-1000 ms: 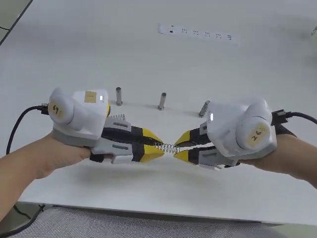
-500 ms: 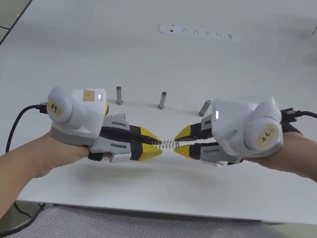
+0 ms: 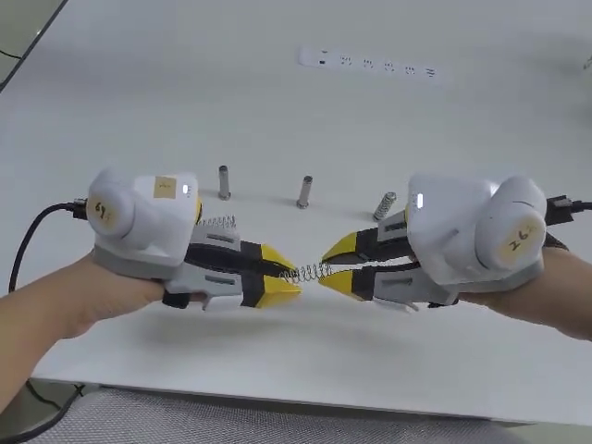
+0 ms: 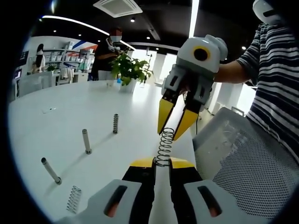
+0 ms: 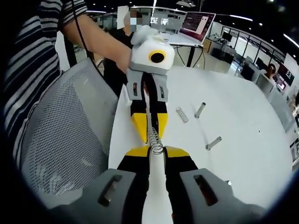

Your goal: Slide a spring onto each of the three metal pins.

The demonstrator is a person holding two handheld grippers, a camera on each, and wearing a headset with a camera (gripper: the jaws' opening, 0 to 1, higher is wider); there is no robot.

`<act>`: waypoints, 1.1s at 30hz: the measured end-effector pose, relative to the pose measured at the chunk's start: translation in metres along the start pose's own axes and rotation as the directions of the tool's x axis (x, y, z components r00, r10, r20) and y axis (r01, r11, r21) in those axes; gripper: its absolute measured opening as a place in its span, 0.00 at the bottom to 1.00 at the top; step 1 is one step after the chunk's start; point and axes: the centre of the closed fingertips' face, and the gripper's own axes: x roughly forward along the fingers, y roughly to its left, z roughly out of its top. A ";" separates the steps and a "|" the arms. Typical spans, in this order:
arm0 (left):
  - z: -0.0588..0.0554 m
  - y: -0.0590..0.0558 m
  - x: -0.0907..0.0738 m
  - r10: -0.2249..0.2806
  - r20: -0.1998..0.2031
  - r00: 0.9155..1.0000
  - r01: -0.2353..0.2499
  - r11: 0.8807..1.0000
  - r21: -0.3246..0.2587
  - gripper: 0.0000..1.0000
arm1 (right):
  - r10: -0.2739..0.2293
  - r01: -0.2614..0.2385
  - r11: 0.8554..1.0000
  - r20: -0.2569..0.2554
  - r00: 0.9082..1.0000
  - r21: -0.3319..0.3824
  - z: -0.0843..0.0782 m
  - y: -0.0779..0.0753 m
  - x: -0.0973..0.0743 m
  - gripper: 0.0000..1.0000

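A small steel spring point(image 3: 311, 272) hangs in the air between my two grippers. My left gripper point(image 3: 294, 274) is shut on one end of it; its own view shows the spring point(image 4: 164, 144) rising from the yellow tips point(image 4: 161, 162). My right gripper point(image 3: 322, 269) faces it, open, jaws spread in a narrow V around the spring's free end point(image 5: 153, 136). Two bare metal pins point(image 3: 224, 182) point(image 3: 304, 191) stand upright behind the grippers. A third pin point(image 3: 385, 205) carries a spring. Another loose spring point(image 3: 218, 222) lies on the table behind my left gripper.
The white table point(image 3: 277, 102) stretches back to a white power strip point(image 3: 365, 65). Its front edge point(image 3: 277, 388) runs just below my hands, with a grey mesh chair point(image 4: 233, 154) beneath. Other people and desks show in the room behind.
My right gripper has risen a little and drawn rightward, and its jaws now sit closer around the spring's end. The left gripper has kept its hold on the spring.
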 end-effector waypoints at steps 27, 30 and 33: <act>0.012 -0.001 -0.001 0.010 0.051 0.999 -0.010 1.000 0.002 0.08 | -0.067 0.092 0.989 0.205 0.977 -0.113 0.052 0.001 0.004 0.12; 0.013 -0.001 -0.001 0.012 0.055 0.998 -0.013 1.000 0.003 0.08 | -0.078 0.111 0.983 0.208 0.975 -0.148 0.053 0.002 0.005 0.12; 0.013 0.000 0.000 0.016 0.052 0.999 -0.016 1.000 0.005 0.08 | -0.092 0.134 0.969 0.199 0.976 -0.210 0.053 0.004 0.006 0.12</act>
